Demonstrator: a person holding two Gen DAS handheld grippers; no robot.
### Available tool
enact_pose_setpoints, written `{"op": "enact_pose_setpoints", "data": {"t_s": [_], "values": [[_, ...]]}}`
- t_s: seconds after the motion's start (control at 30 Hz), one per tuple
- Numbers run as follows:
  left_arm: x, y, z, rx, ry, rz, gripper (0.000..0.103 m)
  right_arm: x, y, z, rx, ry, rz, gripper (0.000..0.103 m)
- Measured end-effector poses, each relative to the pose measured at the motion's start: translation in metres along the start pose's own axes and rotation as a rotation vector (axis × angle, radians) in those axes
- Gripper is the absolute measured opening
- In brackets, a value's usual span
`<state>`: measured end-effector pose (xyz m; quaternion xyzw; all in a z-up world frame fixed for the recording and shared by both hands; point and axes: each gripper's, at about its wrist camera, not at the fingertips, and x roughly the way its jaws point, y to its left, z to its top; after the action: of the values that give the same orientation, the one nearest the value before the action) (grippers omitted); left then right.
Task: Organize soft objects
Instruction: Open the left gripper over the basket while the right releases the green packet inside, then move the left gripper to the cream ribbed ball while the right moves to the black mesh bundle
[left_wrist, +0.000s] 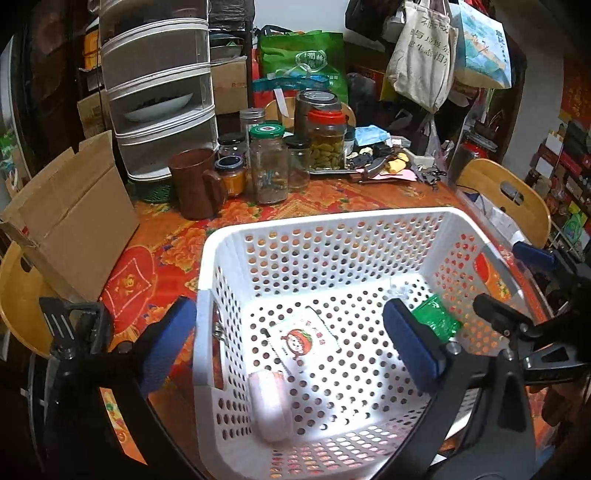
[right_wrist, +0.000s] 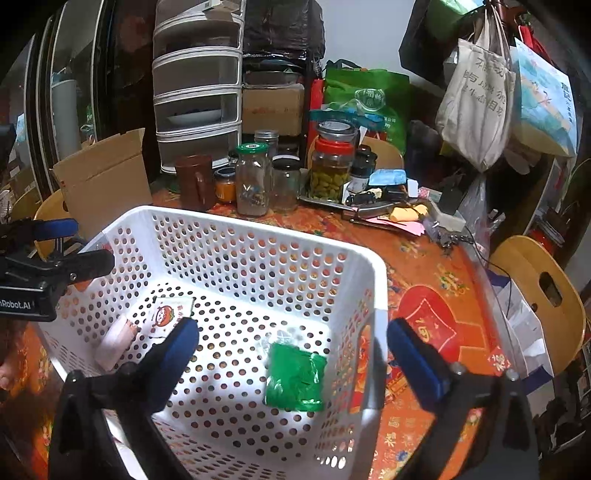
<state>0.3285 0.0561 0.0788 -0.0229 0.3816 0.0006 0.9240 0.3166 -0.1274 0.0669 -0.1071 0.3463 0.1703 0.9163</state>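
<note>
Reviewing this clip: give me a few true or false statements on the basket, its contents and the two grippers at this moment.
1. The white basket holds a green packet. True.
2. The left gripper is shut on the pink soft item. False: its fingers stand wide open, holding nothing.
3. A white packet with a tomato cartoon lies on the basket floor. True.
4. The right gripper grips the basket's rim. False: its fingers are open, one on each side of the wall.
5. The basket stands on a bare wooden table. False: a red floral tablecloth covers it.
</note>
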Motion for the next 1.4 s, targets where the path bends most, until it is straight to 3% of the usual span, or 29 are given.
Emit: {"op": "enact_pose_setpoints", "data": {"t_s": [0.37, 0.97, 1.27, 1.4], "values": [[-0.024, 0.005, -0.013, 0.0, -0.026, 0.061, 0.103, -0.021, -0.012, -0.007, 0.054, -0.039, -0.011, 0.103], [-0.097, 0.004, -0.051, -0.014, -0.079, 0.061, 0.103, -0.076, -0.005, -0.031, 0.065, -0.077, -0.007, 0.103], [-0.13, -0.009, -0.131, -0.023, -0.067, -0.035, 0.103, -0.113, 0.003, -0.09, 0.072, -0.088, 0.05, 0.103], [-0.12, -0.018, -0.182, -0.037, -0.024, -0.066, 0.103, -0.108, 0.006, -0.13, 0.12, -0.017, 0.099, 0.103]]}}
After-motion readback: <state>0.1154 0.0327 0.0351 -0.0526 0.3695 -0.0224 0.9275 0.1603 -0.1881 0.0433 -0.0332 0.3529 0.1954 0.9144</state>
